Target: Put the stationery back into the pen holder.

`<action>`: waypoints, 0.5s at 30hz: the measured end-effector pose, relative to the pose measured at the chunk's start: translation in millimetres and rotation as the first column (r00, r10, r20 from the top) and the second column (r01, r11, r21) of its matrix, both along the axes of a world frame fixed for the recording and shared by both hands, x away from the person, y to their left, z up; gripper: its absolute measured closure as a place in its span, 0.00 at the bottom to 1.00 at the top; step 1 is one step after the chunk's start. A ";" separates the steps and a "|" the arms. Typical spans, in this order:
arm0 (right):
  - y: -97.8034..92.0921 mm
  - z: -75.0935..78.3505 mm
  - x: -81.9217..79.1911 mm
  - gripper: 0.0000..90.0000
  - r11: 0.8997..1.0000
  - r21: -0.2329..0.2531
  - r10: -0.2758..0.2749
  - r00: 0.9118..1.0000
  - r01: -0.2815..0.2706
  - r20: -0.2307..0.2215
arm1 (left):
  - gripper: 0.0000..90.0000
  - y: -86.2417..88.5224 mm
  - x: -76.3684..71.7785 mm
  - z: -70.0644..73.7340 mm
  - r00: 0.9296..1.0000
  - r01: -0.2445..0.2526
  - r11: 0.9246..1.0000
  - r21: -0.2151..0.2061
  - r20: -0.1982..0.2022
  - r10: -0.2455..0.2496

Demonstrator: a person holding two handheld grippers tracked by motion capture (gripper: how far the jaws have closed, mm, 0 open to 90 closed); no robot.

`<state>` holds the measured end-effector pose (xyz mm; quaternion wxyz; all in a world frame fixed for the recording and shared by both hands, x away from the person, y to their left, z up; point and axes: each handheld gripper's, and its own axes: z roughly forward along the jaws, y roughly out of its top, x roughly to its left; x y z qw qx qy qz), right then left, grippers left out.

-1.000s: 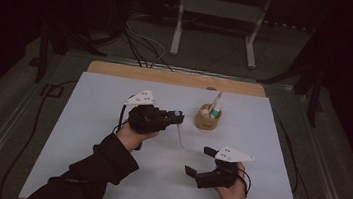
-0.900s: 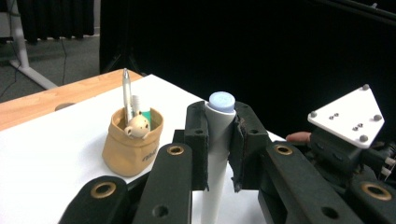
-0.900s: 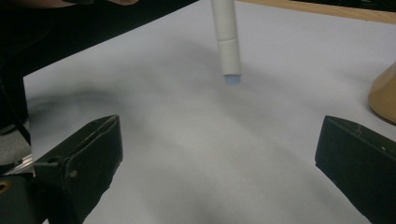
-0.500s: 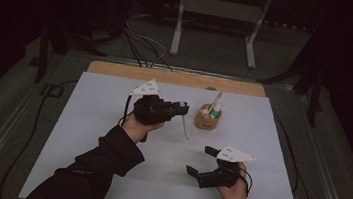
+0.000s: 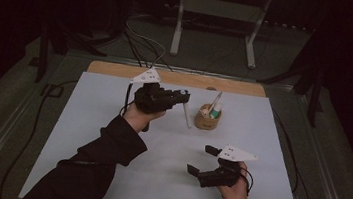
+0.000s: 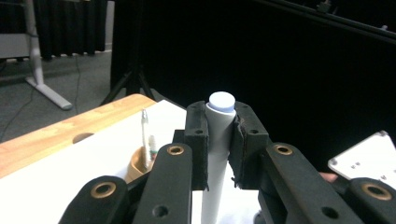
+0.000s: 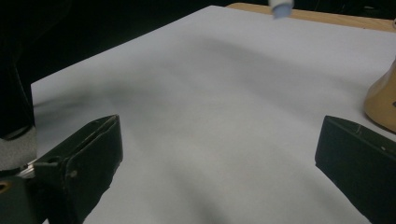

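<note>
Since the earlier frames the left tongs (image 5: pixel 182 97) have travelled up the worktop (image 5: pixel 85 134) and to the right, bringing the white pen (image 5: pixel 186 114) close beside the wooden holder (image 5: pixel 207 119); the right tongs (image 5: pixel 203 159) have barely shifted.

Starting at the left: the left tongs are closed tight on the white pen (image 6: pixel 215 158), gripping it near its blue-capped top, with the barrel hanging down, slightly tilted. To place it well, I judge the tongs should lift enough for the pen's lower tip to clear the holder's rim, centre it over the opening, then lower it upright beside the 2 or so pens already standing there, and only then let go. Nudging the light holder could tip it.

Further right, the right tongs (image 7: pixel 219 154) rest low over the bare worktop near the person, gaping wide with nothing between them, and could steady the holder (image 7: pixel 383 105) if needed.
</note>
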<state>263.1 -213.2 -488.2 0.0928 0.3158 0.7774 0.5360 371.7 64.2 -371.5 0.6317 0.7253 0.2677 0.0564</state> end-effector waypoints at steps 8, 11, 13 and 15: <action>-0.6 0.7 -1.0 0.01 1.000 0.005 -0.003 1.000 0.003 -0.004 | 0.89 -11.4 17.3 2.8 1.000 -0.023 1.000 -0.001 0.007 0.023; -0.3 0.8 -1.7 0.01 1.000 0.004 -0.001 1.000 0.001 -0.002 | 0.89 -18.8 25.7 1.0 0.999 -0.033 0.999 0.002 0.000 0.033; -0.5 1.0 -1.8 0.01 1.000 0.004 0.001 1.000 -0.001 -0.001 | 0.89 -22.0 29.4 0.5 0.999 -0.039 0.999 0.005 0.003 0.039; -0.8 1.0 -1.8 0.01 1.000 0.011 0.001 1.000 0.000 -0.005 | 0.89 -25.3 32.7 0.7 0.999 -0.045 0.999 0.008 0.004 0.045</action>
